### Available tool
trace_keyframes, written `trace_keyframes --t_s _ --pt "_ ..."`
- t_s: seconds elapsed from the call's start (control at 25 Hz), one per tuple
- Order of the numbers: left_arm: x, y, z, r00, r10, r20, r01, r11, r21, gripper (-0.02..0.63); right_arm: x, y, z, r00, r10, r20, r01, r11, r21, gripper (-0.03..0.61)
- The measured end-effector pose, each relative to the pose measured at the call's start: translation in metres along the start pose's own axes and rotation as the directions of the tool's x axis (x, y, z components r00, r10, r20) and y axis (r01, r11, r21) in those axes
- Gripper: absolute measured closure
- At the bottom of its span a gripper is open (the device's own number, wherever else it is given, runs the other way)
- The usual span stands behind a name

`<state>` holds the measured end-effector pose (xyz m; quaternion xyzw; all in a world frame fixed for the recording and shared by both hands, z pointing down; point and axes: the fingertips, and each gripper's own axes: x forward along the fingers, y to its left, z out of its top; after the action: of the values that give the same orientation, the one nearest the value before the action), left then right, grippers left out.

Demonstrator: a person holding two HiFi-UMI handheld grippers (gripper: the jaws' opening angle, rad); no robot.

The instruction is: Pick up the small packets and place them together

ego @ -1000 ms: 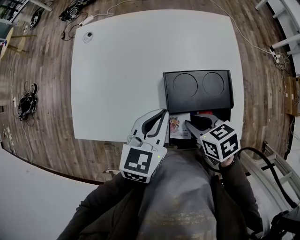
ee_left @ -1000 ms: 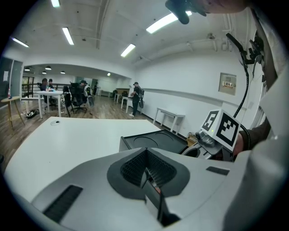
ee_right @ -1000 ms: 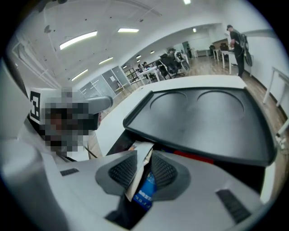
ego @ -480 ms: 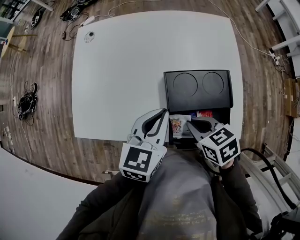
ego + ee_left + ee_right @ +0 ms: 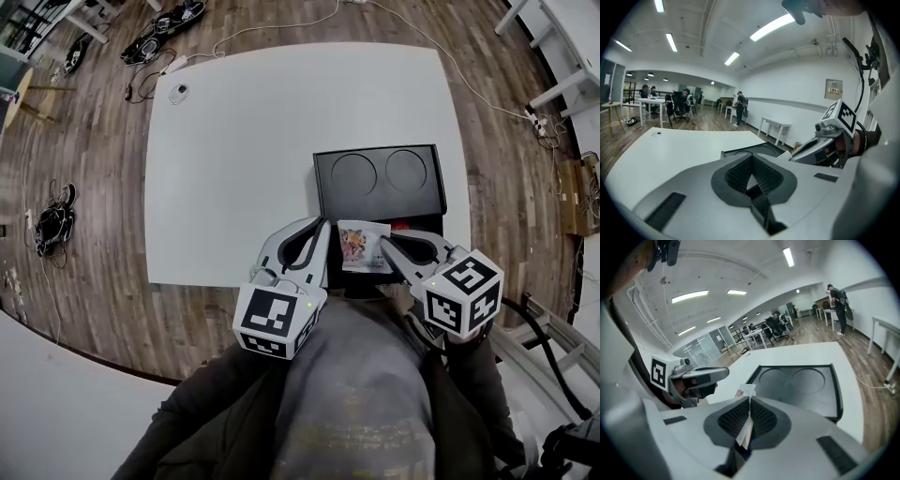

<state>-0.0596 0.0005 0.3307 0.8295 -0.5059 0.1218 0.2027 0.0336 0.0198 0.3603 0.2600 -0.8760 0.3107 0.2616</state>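
Packet [image 5: 362,246] is clamped in my right tongs [image 5: 382,247], whose jaws have just been closing. In the right gripper view the packet stands on edge between the ribbed pads [image 5: 732,420], and one corner projects past the tips. In the head view I read it as hanging over the near edge of the black tray [image 5: 375,183], which rests on the white surface [image 5: 234,141]. My left tongs [image 5: 323,227] are closed with nothing between the jaws. They sit just left of the packet, near it, and I cannot tell whether they touch it.
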Motion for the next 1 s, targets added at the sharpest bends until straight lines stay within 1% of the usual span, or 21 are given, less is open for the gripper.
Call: trace_keyframes --t_s 0.24,0.48,0.56,0.68,0.84,1.0 --pt "-0.004 0.008 0.018 0.999 0.028 0.046 -0.030 0.999 0.029 0.611 -0.006 -0.017 0.042 0.995 -0.024 0.093 0.025 1.000 -0.009 0.562" --pt "-0.015 0.026 0.025 0.994 0.079 0.070 -0.082 0.996 0.032 0.611 0.004 -0.026 0.082 0.991 -0.027 0.134 0.033 0.998 -0.045 0.561" --pt "-0.015 0.033 0.025 0.993 0.094 0.065 -0.095 0.995 0.022 0.611 0.013 -0.031 0.091 0.992 -0.024 0.128 0.031 0.998 -0.053 0.561" --pt "-0.014 0.043 0.020 0.993 0.111 0.046 -0.111 0.994 -0.002 0.611 0.029 -0.039 0.093 0.996 -0.017 0.093 0.021 0.999 -0.047 0.561" --pt "-0.012 0.057 0.016 0.990 0.141 0.030 -0.140 0.990 -0.019 0.611 0.051 -0.054 0.084 1.000 -0.007 0.023 0.008 0.999 -0.031 0.561" --pt "-0.018 0.062 0.011 0.989 0.148 0.014 -0.147 0.988 -0.043 0.611 0.062 -0.049 0.072 1.000 0.004 -0.031 -0.005 1.000 -0.030 0.561"
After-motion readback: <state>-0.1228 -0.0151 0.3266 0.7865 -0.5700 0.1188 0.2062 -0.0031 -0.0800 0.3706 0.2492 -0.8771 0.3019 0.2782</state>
